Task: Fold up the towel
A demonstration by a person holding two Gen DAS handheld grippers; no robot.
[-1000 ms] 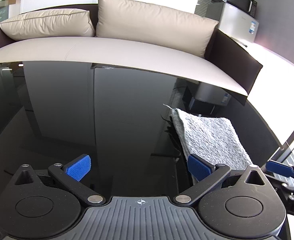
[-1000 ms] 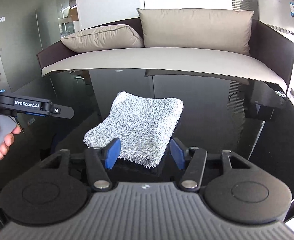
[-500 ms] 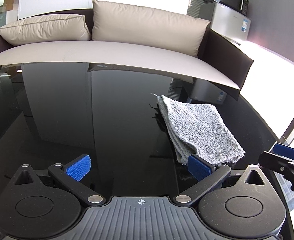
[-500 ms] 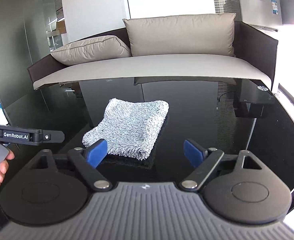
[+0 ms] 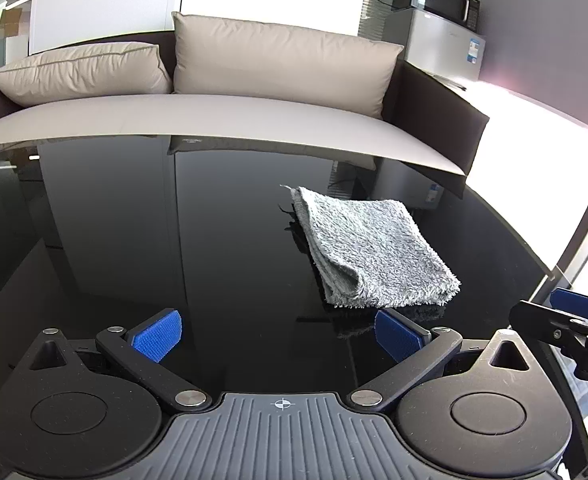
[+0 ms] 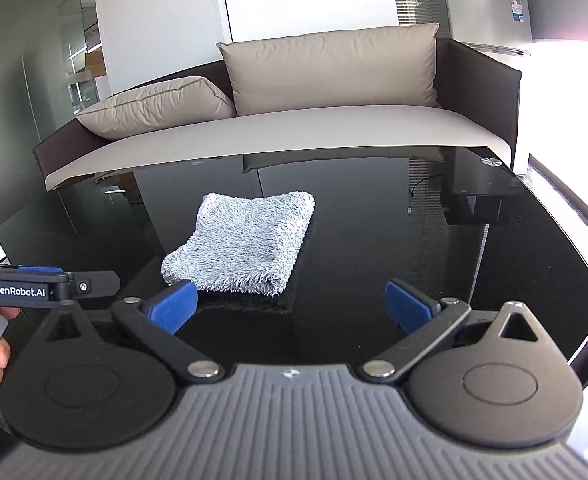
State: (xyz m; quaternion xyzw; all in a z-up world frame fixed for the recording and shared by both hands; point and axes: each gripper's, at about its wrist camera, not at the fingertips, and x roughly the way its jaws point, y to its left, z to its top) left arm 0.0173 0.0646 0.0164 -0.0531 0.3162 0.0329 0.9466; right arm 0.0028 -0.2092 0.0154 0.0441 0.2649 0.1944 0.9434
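A grey fluffy towel (image 5: 368, 246) lies folded into a small rectangle on the black glass table (image 5: 173, 240). It also shows in the right wrist view (image 6: 245, 240). My left gripper (image 5: 277, 336) is open and empty, a little back from the towel and to its left. My right gripper (image 6: 291, 306) is open wide and empty, just short of the towel's near edge. The right gripper also shows at the right edge of the left wrist view (image 5: 566, 316). The left gripper also shows at the left edge of the right wrist view (image 6: 45, 286).
A beige sofa (image 5: 213, 116) with two cushions runs along the table's far edge. A small fridge with a microwave (image 5: 442, 28) on top stands at the back right. The table's right edge (image 6: 586, 272) is near bright window light.
My right gripper has opened wide and let go of the towel's near edge. Both grippers have drawn back from the towel, which lies still on the table.
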